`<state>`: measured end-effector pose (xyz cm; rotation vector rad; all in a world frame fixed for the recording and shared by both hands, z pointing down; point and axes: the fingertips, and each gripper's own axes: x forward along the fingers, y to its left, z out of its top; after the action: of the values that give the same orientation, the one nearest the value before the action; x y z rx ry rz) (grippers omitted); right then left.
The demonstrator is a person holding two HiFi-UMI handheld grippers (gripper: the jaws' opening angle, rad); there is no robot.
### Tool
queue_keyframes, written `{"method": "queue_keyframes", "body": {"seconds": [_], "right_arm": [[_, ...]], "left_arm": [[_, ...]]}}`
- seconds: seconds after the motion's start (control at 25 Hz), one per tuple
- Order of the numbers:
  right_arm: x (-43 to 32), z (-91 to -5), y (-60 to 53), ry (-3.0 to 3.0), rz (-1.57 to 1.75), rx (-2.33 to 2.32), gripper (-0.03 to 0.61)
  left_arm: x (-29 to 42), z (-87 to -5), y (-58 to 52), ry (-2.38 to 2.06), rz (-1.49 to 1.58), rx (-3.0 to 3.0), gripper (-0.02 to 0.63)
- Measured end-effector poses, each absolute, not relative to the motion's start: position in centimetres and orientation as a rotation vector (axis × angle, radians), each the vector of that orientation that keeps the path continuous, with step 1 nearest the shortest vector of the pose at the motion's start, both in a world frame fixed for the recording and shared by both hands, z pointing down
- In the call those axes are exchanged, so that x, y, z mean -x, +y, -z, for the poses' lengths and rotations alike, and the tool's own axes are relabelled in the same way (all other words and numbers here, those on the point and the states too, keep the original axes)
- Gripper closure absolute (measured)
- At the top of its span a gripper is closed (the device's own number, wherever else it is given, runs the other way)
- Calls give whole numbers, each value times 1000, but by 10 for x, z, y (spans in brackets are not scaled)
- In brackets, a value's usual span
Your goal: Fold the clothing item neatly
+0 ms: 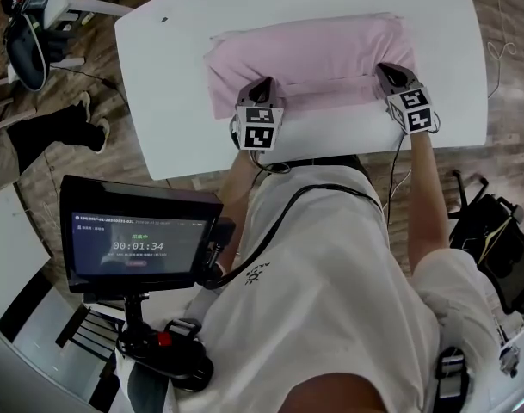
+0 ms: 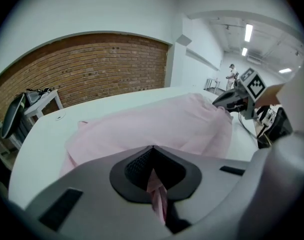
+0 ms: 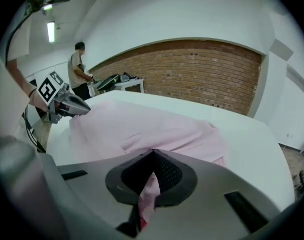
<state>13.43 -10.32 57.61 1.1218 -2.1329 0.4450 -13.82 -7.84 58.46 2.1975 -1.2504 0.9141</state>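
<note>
A pale pink garment [image 1: 309,58] lies folded into a wide band on the white table [image 1: 184,101]. My left gripper [image 1: 258,93] is shut on the garment's near left edge, and pink cloth [image 2: 156,194] shows pinched between its jaws. My right gripper [image 1: 387,76] is shut on the near right edge, with pink cloth [image 3: 148,194] caught between its jaws. In the left gripper view the right gripper [image 2: 230,100] sits at the garment's far corner. From the right gripper view the left gripper [image 3: 67,106] shows at the other corner.
A monitor on a stand [image 1: 137,239] is at the person's lower left. Dark bags [image 1: 25,33] rest on the floor beside the table's left end. A brick wall [image 3: 201,76] and a person [image 3: 78,69] at a bench stand beyond the table.
</note>
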Motion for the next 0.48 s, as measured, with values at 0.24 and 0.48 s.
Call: {"method": "queue_keyframes", "body": {"seconds": [0.24, 0.48], "right_arm": [[-149, -601, -99, -2046, -497, -1109, 575], [-118, -548, -96, -2194, -419, -1150, 575]], "left_arm": [[137, -603, -77, -1200, -1027, -2196, 612], [116, -557, -76, -1194, -886, -2254, 612]]}}
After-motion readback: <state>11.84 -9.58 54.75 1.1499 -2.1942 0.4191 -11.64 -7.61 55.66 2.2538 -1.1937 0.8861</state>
